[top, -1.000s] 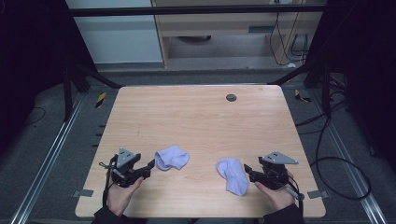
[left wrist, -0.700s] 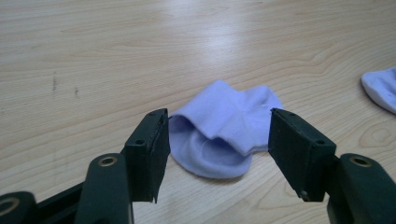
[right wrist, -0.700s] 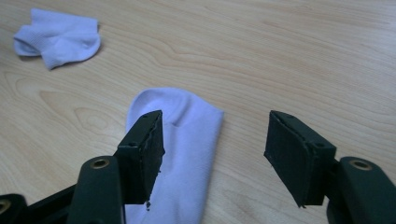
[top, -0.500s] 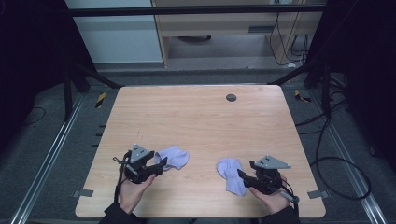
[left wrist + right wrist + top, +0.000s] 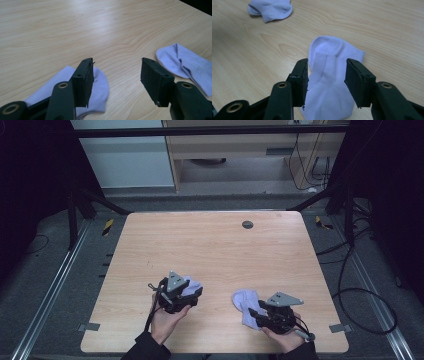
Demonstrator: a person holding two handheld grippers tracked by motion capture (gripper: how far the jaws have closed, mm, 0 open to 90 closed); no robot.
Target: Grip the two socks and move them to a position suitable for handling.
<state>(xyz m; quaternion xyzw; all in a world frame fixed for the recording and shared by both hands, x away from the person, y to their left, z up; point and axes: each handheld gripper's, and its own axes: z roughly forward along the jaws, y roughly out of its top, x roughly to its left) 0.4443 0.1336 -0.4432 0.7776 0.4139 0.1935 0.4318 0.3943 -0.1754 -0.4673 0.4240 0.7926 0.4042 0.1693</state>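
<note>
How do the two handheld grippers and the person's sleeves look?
Both the left gripper and the right gripper are black, each with a grey three-cornered plate on top and two flat, rectangular black jaws. The jaw arms carry brass-coloured rings. A black cable trails from each. The sleeves are dark.

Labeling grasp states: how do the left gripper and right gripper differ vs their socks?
The left gripper has its sock under one jaw only, bare table between the jaws; the right gripper straddles its sock. The left jaws stand wider apart than the right. Both have just been closing, neither pressing yet.
</note>
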